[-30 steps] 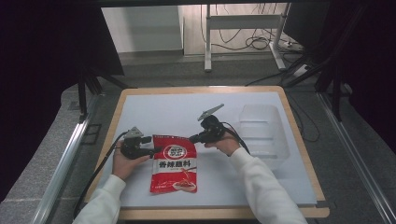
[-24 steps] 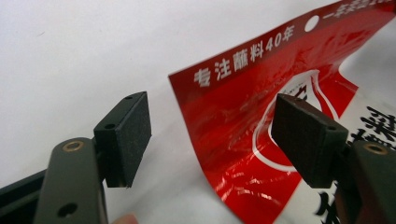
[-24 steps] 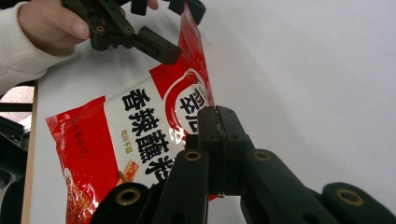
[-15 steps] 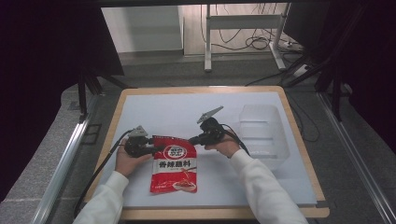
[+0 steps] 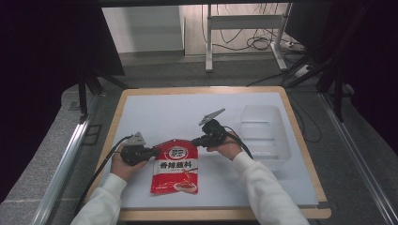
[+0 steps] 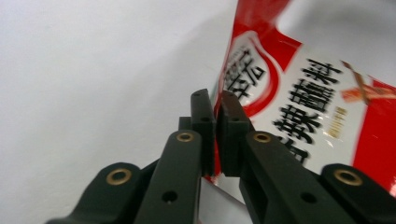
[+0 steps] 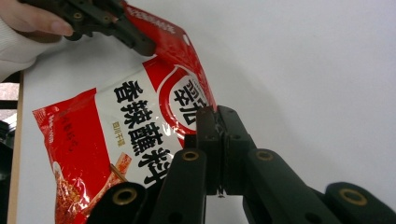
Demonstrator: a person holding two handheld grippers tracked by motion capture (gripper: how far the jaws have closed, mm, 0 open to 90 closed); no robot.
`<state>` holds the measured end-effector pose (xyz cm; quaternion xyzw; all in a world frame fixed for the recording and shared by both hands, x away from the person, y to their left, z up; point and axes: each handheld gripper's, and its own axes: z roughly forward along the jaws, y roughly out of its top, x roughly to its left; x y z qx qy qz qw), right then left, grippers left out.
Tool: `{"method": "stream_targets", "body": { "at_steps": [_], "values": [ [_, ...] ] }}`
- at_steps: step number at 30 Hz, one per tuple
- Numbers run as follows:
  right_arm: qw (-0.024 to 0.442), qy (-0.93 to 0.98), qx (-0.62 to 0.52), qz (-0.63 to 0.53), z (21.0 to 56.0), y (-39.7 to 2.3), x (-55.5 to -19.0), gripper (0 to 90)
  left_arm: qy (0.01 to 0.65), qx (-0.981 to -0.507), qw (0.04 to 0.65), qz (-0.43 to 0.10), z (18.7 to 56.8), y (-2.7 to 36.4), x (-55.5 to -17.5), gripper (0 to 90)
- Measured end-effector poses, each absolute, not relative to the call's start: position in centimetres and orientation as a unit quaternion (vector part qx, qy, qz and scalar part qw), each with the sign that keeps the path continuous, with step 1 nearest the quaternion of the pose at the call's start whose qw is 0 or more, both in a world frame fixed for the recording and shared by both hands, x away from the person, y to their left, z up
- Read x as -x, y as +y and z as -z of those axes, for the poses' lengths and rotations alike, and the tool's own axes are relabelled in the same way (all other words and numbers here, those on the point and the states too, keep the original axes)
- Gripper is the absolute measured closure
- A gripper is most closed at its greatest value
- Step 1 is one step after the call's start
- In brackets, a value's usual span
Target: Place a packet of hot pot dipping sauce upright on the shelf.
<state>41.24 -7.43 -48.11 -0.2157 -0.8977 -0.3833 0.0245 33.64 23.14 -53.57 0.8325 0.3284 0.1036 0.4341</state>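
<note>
Closest to the camera, the red seasoning packet (image 5: pixel 175 167) lay flat on the white table top (image 5: pixel 187 112), near the person's edge, with its top edge lifted a bit. The left gripper (image 5: pixel 152 152) had just been closing and was now pinching the packet's top left corner; in the left gripper view the jaws stood pressed together with the film caught between them (image 6: pixel 215 122). The right gripper (image 5: pixel 194 141) was clamped on the top right corner, jaws tight on the edge in its own view (image 7: pixel 216 122).

So I'd say this was the grab-both-corners step, and it looked done. Next move probably calls for lifting or pulling the corners apart evenly, without letting the thin film slip.

Farther back, a clear plastic bin (image 5: pixel 263 136) sat to the right, well apart from the packet. It was hard to tell if anything was in it. The packet's small print was too blurry to read.
</note>
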Motion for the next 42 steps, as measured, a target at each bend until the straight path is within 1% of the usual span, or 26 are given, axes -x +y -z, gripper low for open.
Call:
{"method": "stream_targets", "body": {
  "at_steps": [3, 9, 11, 12, 14, 15, 16, 18, 19, 20, 21, 22, 25, 27, 32, 33, 34, 35, 37, 38, 40, 42],
  "values": [
    [0.020, -0.899, 0.216, 0.380, 48.1, -7.4, -41.2, 86.1, 0.316, -0.842, 0.425, -0.108, 53.5, 23.1, -33.3, 88.9],
    [0.014, -0.901, 0.215, 0.376, 48.1, -7.4, -41.1, 84.1, 0.309, -0.844, 0.424, -0.110, 53.6, 23.2, -33.2, 89.5],
    [0.009, -0.903, 0.214, 0.371, 48.1, -7.3, -41.1, 80.0, 0.305, -0.845, 0.426, -0.108, 53.6, 23.3, -33.2, 89.5],
    [0.004, -0.904, 0.215, 0.370, 48.1, -7.3, -41.1, 75.4, 0.304, -0.845, 0.425, -0.111, 53.6, 23.3, -33.1, 89.5],
    [-0.021, -0.905, 0.219, 0.364, 47.9, -7.1, -41.1, 62.1, 0.305, -0.844, 0.426, -0.114, 53.6, 23.3, -33.1, 89.4],
    [-0.021, -0.905, 0.219, 0.364, 47.9, -7.1, -41.1, 62.1, 0.305, -0.844, 0.426, -0.114, 53.6, 23.3, -33.1, 89.4],
    [-0.037, -0.904, 0.220, 0.364, 47.7, -6.9, -41.3, 53.8, 0.304, -0.845, 0.426, -0.113, 53.6, 23.3, -33.1, 89.5],
    [-0.035, -0.904, 0.221, 0.364, 47.4, -6.4, -41.7, 48.5, 0.302, -0.846, 0.425, -0.113, 53.7, 23.2, -33.1, 89.5],
    [-0.035, -0.904, 0.221, 0.364, 47.4, -6.4, -41.7, 48.5, 0.302, -0.846, 0.425, -0.113, 53.7, 23.2, -33.1, 89.5],
    [-0.031, -0.907, 0.216, 0.359, 47.3, -5.7, -42.2, 45.5, 0.302, -0.846, 0.425, -0.113, 53.7, 23.2, -33.1, 89.6],
    [-0.031, -0.907, 0.216, 0.359, 47.3, -5.7, -42.2, 45.5, 0.302, -0.846, 0.425, -0.113, 53.7, 23.2, -33.1, 89.5],
    [-0.028, -0.912, 0.212, 0.350, 47.5, -4.9, -42.8, 43.7, 0.302, -0.846, 0.425, -0.113, 53.7, 23.2, -33.1, 89.5],
    [-0.017, -0.918, 0.205, 0.340, 48.1, -3.9, -43.6, 43.5, 0.302, -0.846, 0.425, -0.114, 53.7, 23.2, -33.1, 89.5],
    [-0.001, -0.924, 0.201, 0.326, 48.6, -3.3, -43.9, 45.3, 0.301, -0.846, 0.425, -0.113, 53.7, 23.2, -33.1, 89.5],
    [0.041, -0.937, 0.183, 0.295, 49.7, -2.4, -43.8, 62.8, 0.302, -0.846, 0.425, -0.114, 53.7, 23.2, -33.1, 89.4],
    [0.041, -0.937, 0.183, 0.295, 49.7, -2.4, -43.8, 62.8, 0.302, -0.846, 0.425, -0.114, 53.7, 23.2, -33.1, 89.4],
    [0.048, -0.939, 0.179, 0.290, 49.9, -2.3, -43.7, 66.0, 0.302, -0.846, 0.424, -0.114, 53.7, 23.2, -33.1, 89.3],
    [0.048, -0.939, 0.179, 0.290, 49.9, -2.3, -43.7, 66.0, 0.302, -0.846, 0.424, -0.114, 53.7, 23.2, -33.1, 89.2],
    [0.053, -0.939, 0.177, 0.289, 49.9, -2.4, -43.6, 71.3, 0.304, -0.845, 0.424, -0.115, 53.6, 23.2, -33.0, 89.1],
    [0.057, -0.939, 0.176, 0.290, 49.9, -2.4, -43.6, 75.8, 0.305, -0.845, 0.424, -0.116, 53.6, 23.2, -33.0, 88.9],
    [0.060, -0.938, 0.177, 0.291, 49.9, -2.5, -43.6, 77.4, 0.306, -0.844, 0.424, -0.116, 53.6, 23.2, -33.0, 88.9],
    [0.069, -0.936, 0.175, 0.297, 49.9, -2.6, -43.7, 82.7, 0.308, -0.843, 0.424, -0.120, 53.6, 23.2, -33.0, 88.5]
  ]
}}
